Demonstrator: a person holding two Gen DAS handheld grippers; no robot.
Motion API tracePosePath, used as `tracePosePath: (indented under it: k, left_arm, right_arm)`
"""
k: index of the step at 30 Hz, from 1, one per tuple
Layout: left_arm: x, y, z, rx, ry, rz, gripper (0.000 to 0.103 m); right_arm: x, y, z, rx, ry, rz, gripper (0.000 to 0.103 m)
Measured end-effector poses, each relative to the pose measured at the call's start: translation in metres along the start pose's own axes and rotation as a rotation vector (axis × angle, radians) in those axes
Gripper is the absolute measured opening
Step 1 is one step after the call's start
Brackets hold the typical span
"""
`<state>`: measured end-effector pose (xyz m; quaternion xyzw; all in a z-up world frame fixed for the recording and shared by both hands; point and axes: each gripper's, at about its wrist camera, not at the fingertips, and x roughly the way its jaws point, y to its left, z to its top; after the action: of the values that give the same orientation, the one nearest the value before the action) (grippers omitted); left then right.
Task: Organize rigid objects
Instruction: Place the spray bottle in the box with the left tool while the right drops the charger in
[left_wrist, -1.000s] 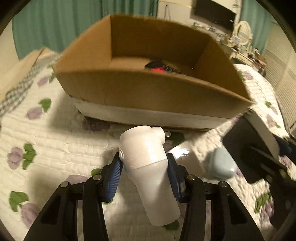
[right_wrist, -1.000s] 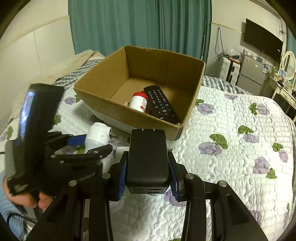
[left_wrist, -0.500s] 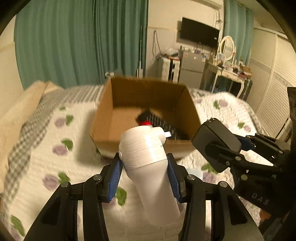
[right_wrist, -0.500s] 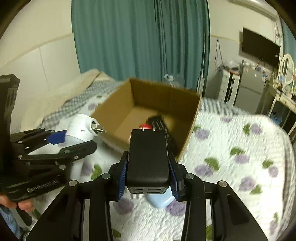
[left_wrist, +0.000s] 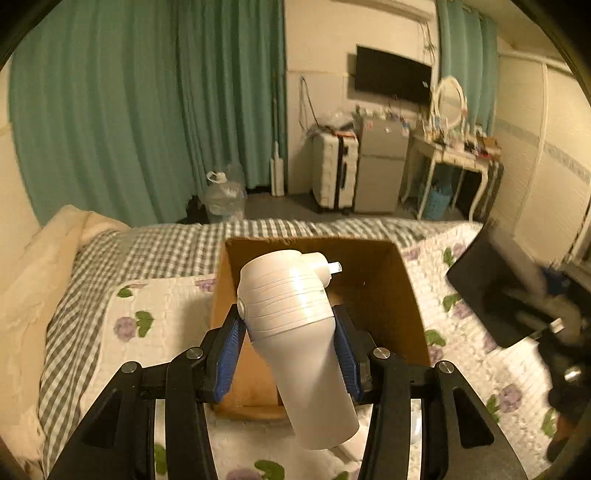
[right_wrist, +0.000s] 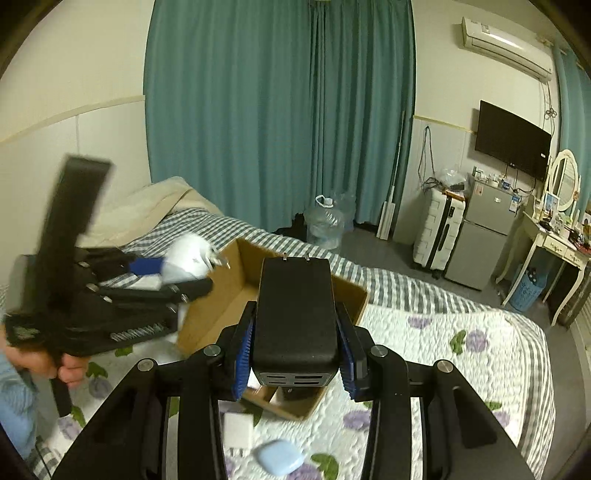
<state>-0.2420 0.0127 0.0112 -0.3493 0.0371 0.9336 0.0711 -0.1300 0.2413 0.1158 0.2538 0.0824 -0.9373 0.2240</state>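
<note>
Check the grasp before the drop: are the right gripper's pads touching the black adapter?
Touching. The right wrist view shows the right gripper with both blue pads pressed flat against the black adapter's sides, no gap visible.

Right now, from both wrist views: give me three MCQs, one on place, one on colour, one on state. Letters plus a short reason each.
1. Where does the pale blue case lie?
A. inside the cardboard box
B. on the quilt, outside the box
C. on the fridge

2. What colour is the adapter in the right tool?
A. black
B. white
C. red

3. What is the left tool doing?
A. open, empty
B. shut on the white nozzle-shaped device
C. shut on a remote

Answers:
1 B: it rests on the floral quilt, nearer than the cardboard box.
2 A: its body is black.
3 B: both pads press the white nozzle-shaped device.
</note>
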Motion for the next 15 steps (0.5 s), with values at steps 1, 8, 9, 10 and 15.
tracePosePath:
  k: [1, 8, 9, 10, 15]
  left_arm:
    - [0.007, 0.0, -0.002, 0.003, 0.016, -0.012, 0.048]
    - [0.061, 0.003, -0.014, -0.013, 0.101, -0.008, 0.048]
    - [0.065, 0.002, -0.017, -0.009, 0.105, -0.004, 0.048]
    - [0.068, 0.002, -0.019, -0.004, 0.108, -0.002, 0.048]
    - [0.076, 0.001, -0.021, 0.007, 0.106, 0.033, 0.062]
  right_arm:
    - [0.003, -0.001, 0.001, 0.0, 0.0, -0.002, 0.038]
    - [0.032, -0.013, -0.004, 0.012, 0.032, 0.007, 0.038]
    - [0.037, -0.014, -0.006, 0.016, 0.039, 0.01, 0.038]
    - [0.04, -0.015, -0.007, 0.018, 0.046, 0.012, 0.038]
    - [0.048, -0.015, -0.013, 0.029, 0.069, 0.022, 0.038]
